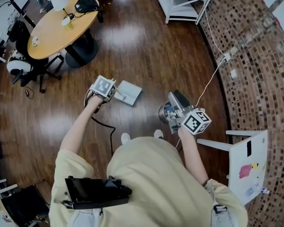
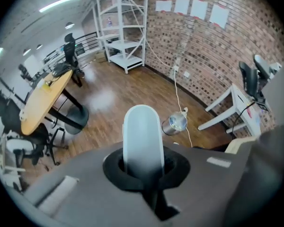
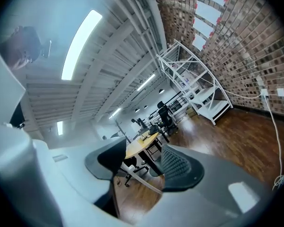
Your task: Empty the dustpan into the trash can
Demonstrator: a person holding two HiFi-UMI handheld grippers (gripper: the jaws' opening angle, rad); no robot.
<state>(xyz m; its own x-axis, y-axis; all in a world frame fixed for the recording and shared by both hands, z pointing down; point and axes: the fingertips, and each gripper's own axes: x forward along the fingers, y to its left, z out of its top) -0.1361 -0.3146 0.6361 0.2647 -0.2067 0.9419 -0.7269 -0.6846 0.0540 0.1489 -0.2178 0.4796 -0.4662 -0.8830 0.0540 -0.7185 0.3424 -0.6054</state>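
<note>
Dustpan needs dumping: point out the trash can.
In the head view the trash can sits on the wood floor right of centre, just ahead of the person's shoes, with the dustpan to its left.

Wood floor (image 1: 146, 56) — on it a round table (image 1: 57, 32), white rack (image 1: 180, 8), trash can (image 1: 164, 111).

Dustpan (image 1: 130, 92) white; trash can (image 1: 164, 112) silver; floor (image 1: 146, 46) dark-brown.

dustpan (image 1: 129, 92) left of trash can (image 1: 164, 112), table (image 1: 54, 30) behind
</note>
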